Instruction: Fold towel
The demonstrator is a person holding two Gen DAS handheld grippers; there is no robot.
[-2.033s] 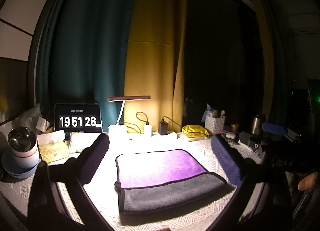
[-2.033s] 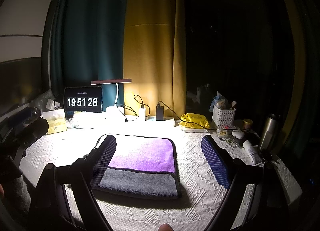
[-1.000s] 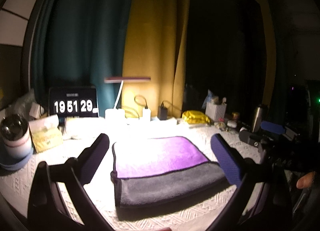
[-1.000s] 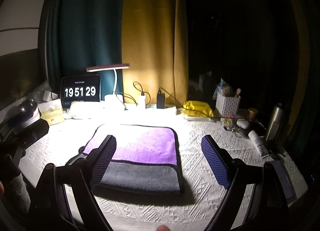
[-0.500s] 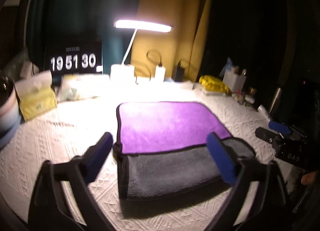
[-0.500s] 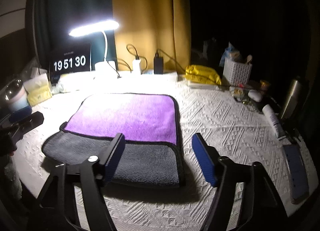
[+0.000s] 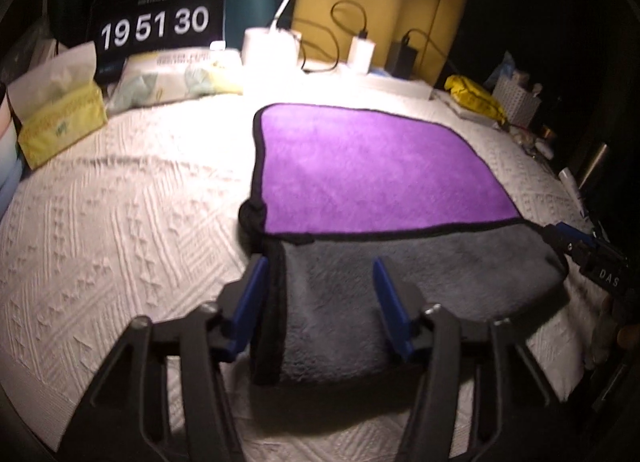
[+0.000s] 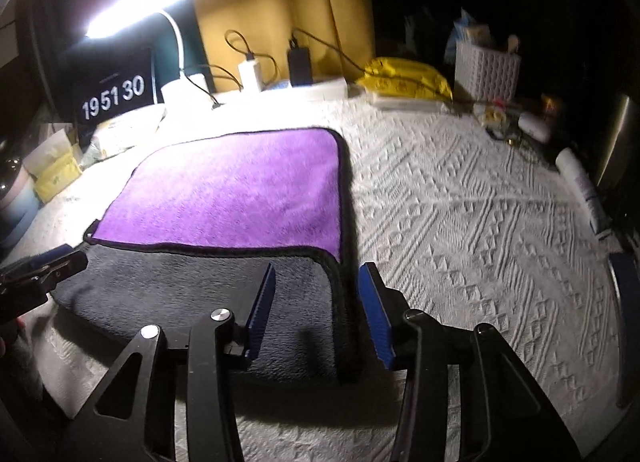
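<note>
A towel (image 7: 372, 166), purple on top with a grey fold along its near edge, lies flat on the white patterned tablecloth; it also shows in the right wrist view (image 8: 240, 190). My left gripper (image 7: 320, 286) is open, its blue fingers straddling the grey fold's near left corner. My right gripper (image 8: 316, 298) is open, its fingers straddling the grey fold's near right corner. Nothing is held in either.
At the back stand a clock display (image 7: 156, 28), a lit desk lamp (image 7: 272, 42), chargers with cables (image 8: 300, 62), a tissue box (image 7: 60, 114), a yellow packet (image 8: 404, 78) and a white basket (image 8: 486, 70). A tube (image 8: 584, 190) lies at the right.
Both grippers have dropped low and moved forward to the towel's near corners, and their jaws have narrowed. The towel has not moved.
</note>
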